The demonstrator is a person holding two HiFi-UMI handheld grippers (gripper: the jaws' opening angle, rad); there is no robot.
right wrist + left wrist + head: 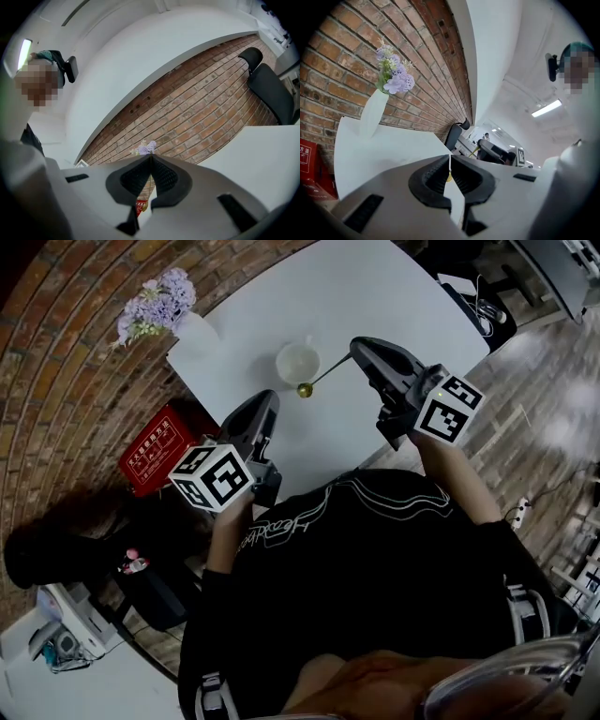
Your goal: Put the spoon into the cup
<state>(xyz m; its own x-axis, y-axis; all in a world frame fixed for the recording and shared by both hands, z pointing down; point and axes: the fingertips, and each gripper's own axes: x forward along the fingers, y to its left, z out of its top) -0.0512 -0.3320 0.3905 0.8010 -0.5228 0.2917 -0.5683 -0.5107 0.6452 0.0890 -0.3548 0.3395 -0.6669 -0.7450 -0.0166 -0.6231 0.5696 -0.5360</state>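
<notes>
A white cup (pixel 298 362) stands on the white table (pixel 394 296). The gold spoon (pixel 319 379) slants by the cup's near right side, its bowl low next to the rim. My right gripper (pixel 354 346) is shut on the handle's end; in the right gripper view the thin handle (pixel 150 176) runs down between the closed jaws of the right gripper (pixel 151 157). My left gripper (pixel 272 397) hovers in front of the cup, to its left. In the left gripper view the left gripper (pixel 450 158) is shut with nothing in it. That view does not show the cup.
A white vase with purple flowers (pixel 178 320) stands at the table's left corner by the brick wall and also shows as the vase (pixel 375 112). A red box (pixel 155 451) lies on the floor left of the table. A black office chair (pixel 269 84) stands beyond the table.
</notes>
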